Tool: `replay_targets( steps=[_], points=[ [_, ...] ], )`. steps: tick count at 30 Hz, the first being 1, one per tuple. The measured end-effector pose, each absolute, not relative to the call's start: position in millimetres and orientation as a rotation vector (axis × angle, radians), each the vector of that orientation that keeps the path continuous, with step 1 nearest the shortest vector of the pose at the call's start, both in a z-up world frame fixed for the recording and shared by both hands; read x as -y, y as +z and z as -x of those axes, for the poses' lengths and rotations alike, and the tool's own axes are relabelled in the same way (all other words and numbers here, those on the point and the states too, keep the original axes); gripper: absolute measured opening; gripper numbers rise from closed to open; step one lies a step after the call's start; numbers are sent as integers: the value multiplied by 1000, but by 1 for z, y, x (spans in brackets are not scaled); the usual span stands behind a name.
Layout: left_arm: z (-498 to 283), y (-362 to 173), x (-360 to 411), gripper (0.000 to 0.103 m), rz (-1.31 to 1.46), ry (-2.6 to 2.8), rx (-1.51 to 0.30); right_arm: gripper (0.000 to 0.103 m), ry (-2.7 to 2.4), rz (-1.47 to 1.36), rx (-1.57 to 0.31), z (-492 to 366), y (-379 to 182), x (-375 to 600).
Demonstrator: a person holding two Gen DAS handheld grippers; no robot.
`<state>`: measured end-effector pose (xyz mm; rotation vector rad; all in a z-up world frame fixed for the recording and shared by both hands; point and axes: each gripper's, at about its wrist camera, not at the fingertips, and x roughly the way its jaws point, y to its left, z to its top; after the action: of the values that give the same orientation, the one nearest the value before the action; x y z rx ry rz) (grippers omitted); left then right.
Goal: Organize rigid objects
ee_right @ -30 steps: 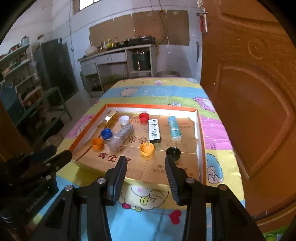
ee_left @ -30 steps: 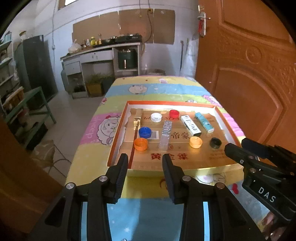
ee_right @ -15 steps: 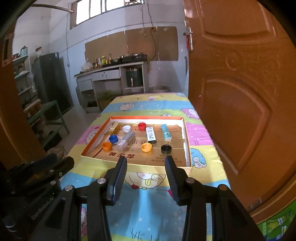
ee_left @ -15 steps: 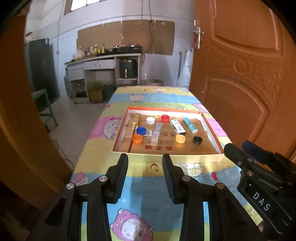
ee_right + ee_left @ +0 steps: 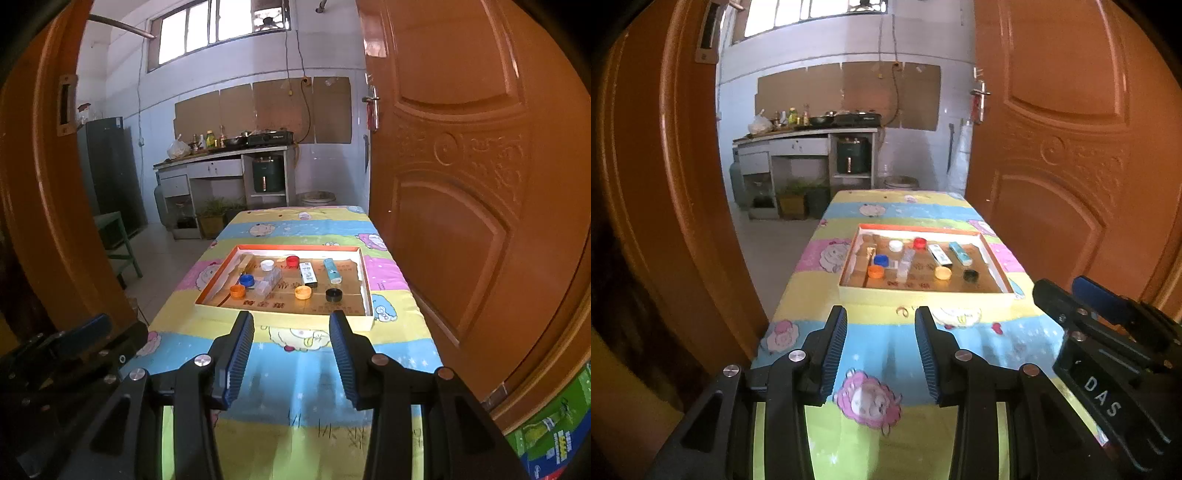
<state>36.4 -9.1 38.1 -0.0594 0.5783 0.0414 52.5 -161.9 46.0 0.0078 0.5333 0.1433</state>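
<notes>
Both tongs (image 5: 881, 325) (image 5: 291, 328) have backed off the tray (image 5: 923, 292), empty, spread.

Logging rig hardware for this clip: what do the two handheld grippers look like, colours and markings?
Both are black plastic with silver screw heads and ribbed blue finger pads. The left gripper is seen from its own camera; the right gripper carries white "DAS" lettering and a blue part on its body, seen in the left view. No cables or sleeves show.

A home kitchen — stove (image 5: 270, 137) and bottles (image 5: 210, 139) on a counter (image 5: 221, 154), fridge (image 5: 110, 173), gas cylinder (image 5: 161, 201), carved wooden door (image 5: 461, 184).
</notes>
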Motion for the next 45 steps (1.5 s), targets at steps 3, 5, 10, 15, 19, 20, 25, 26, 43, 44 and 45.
replay_targets(
  steps=[3, 5, 10, 15, 19, 20, 25, 26, 43, 44, 45],
  points=[
    [-23, 39, 12, 40, 56, 35, -579, 42, 138, 2, -534, -41, 47, 159],
    [-14, 41, 13, 40, 57, 30, -573, 42, 138, 4, -535, -33, 47, 159],
    [1, 46, 16, 40, 48, 27, -559, 42, 125, 11, -522, -22, 52, 161],
    [3, 47, 17, 39, 44, 34, -555, 42, 124, 6, -516, -17, 54, 164],
    [2, 47, 18, 40, 37, 42, -557, 42, 131, 7, -516, -14, 54, 164],
    [3, 47, 19, 39, 37, 44, -557, 42, 133, 8, -517, -13, 54, 164],
    [3, 48, 18, 40, 36, 54, -552, 42, 142, 13, -517, -13, 55, 160],
    [2, 48, 18, 39, 35, 54, -552, 42, 144, 13, -516, -13, 55, 160],
    [2, 47, 17, 40, 37, 49, -557, 42, 150, 14, -525, -14, 53, 158],
    [2, 47, 17, 40, 37, 49, -557, 42, 149, 14, -525, -14, 53, 158],
    [2, 47, 17, 40, 36, 50, -556, 42, 150, 14, -525, -14, 53, 158]
  ],
)
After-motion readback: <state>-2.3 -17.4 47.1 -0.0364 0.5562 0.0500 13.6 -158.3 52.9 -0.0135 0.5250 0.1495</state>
